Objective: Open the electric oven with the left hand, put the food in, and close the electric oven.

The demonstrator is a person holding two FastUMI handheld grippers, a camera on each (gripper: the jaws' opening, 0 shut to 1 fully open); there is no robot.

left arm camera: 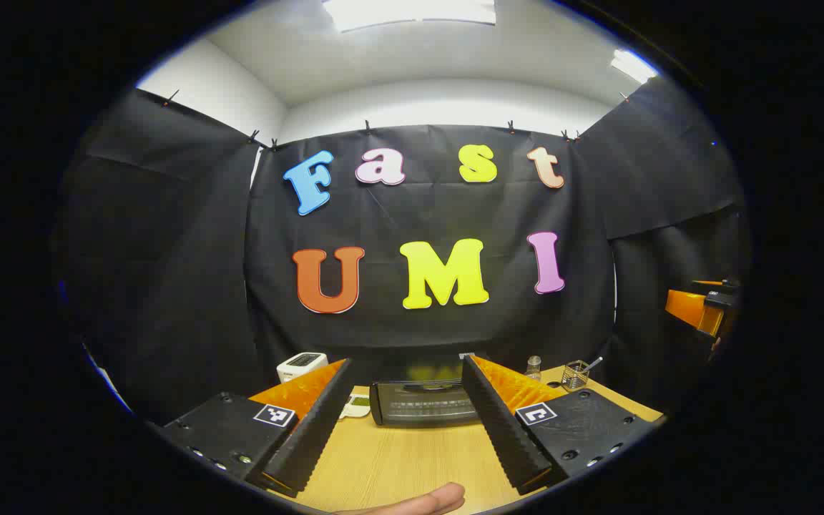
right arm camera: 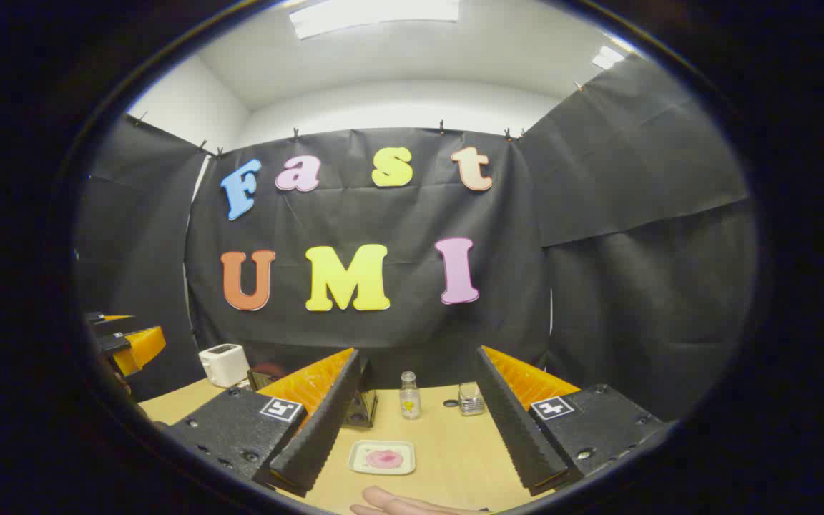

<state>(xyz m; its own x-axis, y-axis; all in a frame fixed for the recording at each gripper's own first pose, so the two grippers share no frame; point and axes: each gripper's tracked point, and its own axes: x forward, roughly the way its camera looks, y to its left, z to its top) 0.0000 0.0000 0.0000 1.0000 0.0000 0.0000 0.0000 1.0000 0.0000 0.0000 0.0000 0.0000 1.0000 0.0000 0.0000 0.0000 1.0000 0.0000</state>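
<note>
Both jaws wide, oven (left arm camera: 423, 403) door closed and partly hidden between fingers, plated food (right arm camera: 383, 458) blurry, fingertip cut off.

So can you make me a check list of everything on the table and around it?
Surface: wooden table, bare between the fingers.
Job's things: oven, door shut, at the back; pink food on a plate.
Clutter: white toaster, small bottle, glass jar, wire basket.
Grippers: left gripper open, aimed at the oven; right gripper open, above the plate.
Cables: nothing seen.
Surroundings: black cloth walls, ceiling lights on; a fingertip at the bottom edge.
</note>
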